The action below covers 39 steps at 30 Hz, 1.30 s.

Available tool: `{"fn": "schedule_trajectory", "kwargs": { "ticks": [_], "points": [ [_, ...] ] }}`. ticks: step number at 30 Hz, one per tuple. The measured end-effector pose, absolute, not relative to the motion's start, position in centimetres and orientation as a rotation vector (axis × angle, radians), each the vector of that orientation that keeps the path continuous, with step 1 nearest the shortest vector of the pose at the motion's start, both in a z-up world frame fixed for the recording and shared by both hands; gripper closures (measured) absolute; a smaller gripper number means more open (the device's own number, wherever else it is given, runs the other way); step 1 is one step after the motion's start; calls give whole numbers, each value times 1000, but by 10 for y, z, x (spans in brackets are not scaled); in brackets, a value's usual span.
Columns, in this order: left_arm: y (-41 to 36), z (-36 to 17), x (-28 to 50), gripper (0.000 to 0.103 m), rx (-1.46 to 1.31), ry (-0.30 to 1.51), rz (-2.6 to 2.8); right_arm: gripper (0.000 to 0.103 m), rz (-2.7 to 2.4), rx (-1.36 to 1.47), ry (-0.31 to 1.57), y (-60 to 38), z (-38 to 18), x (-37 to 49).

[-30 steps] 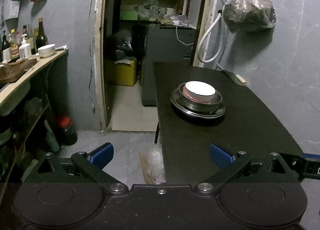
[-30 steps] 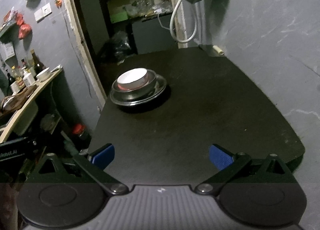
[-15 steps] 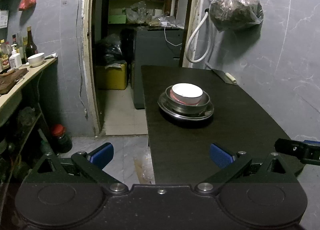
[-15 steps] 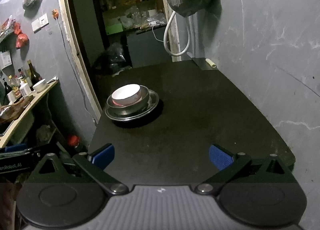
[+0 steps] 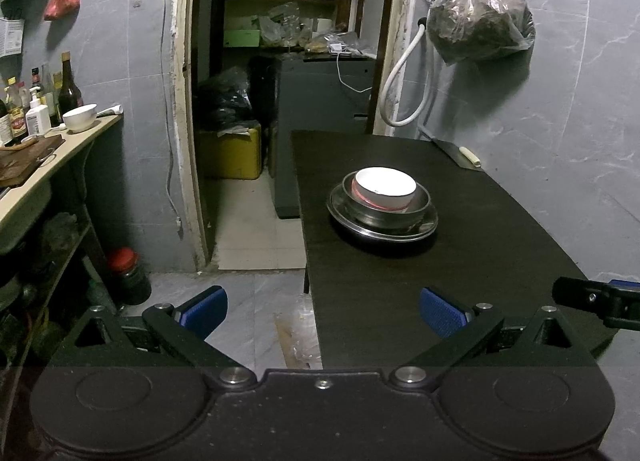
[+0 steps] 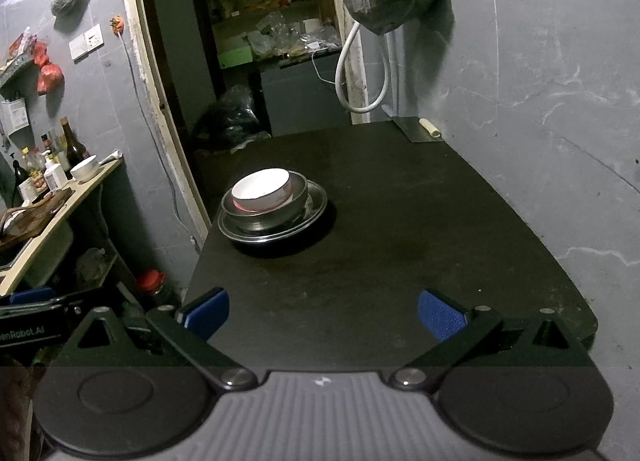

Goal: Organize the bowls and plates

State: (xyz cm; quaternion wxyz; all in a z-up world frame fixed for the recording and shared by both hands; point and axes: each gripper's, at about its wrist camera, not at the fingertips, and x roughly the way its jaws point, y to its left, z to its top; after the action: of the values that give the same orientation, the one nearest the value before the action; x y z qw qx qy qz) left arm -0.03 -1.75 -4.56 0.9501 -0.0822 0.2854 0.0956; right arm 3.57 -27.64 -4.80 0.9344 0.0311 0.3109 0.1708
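left gripper [image 5: 322, 311] fingers spread, empty | right gripper [image 6: 323, 311] fingers spread, empty | white bowl [image 5: 385, 188] nested in metal bowl [image 5: 416, 209] on metal plate [image 5: 426, 225], well ahead of both fingertips | nesting likely saves table [image 6: 420, 237] space

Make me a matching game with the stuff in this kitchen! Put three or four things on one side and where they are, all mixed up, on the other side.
Things:
1. white bowl
2. metal plate
3. plastic bag
4. small white bowl

Places:
A. hanging on the wall
B. on the side counter by the bottles
C. top of the stack
D. bottom of the stack, on the black table

Pairs: 1-C, 2-D, 3-A, 4-B
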Motion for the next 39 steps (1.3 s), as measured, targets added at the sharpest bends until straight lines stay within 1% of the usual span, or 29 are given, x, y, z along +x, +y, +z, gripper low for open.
{"fn": "schedule_trajectory", "kwargs": {
  "ticks": [39],
  "points": [
    [-9,-49,-5,1,-169,589,191,0,344,59,655,-274,-52,30]
  ]
}}
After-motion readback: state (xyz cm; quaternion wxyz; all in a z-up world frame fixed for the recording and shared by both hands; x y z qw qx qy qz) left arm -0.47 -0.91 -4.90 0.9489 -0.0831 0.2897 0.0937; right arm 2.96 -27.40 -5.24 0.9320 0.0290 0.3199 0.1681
